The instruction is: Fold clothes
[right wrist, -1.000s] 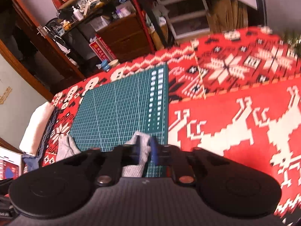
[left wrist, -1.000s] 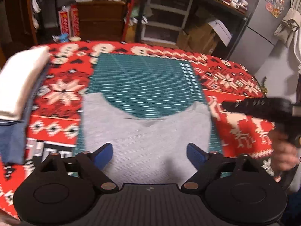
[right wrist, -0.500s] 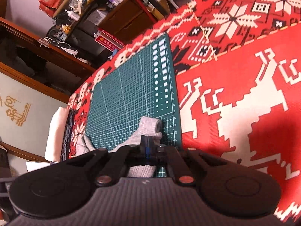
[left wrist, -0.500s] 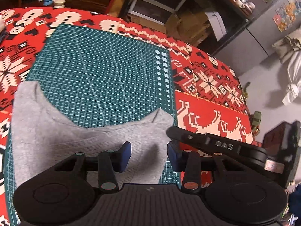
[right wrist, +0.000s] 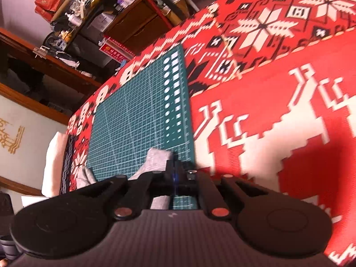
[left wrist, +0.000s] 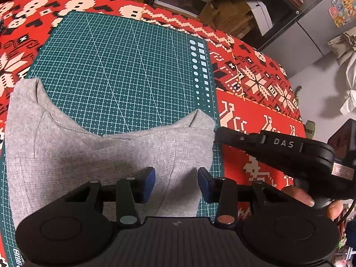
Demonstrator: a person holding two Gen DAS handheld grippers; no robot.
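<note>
One grey garment [left wrist: 93, 155] lies on one green cutting mat [left wrist: 124, 66], near its front edge. Two grippers are there, left [left wrist: 175, 179] and right [right wrist: 175, 173]. One folded stack [right wrist: 53, 162] sits at the cloth's left edge.

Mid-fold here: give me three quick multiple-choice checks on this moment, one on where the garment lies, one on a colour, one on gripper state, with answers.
1. Where does the grey garment lie?
A. on the near part of the green mat
B. on the white stack at the table's far side
C. hanging off the shelf

2. What colour are the left gripper pads?
A. red
B. blue
C. yellow

3. What is the right gripper doing?
A. open above bare mat
B. shut on nothing
C. shut on the garment's corner

Answers:
1 A, the left wrist view shows the cloth spread across the mat's near edge.
2 B, both pads show blue, standing apart over the cloth.
3 C, its jaws meet with grey cloth pinched between them at the mat's right edge.
</note>
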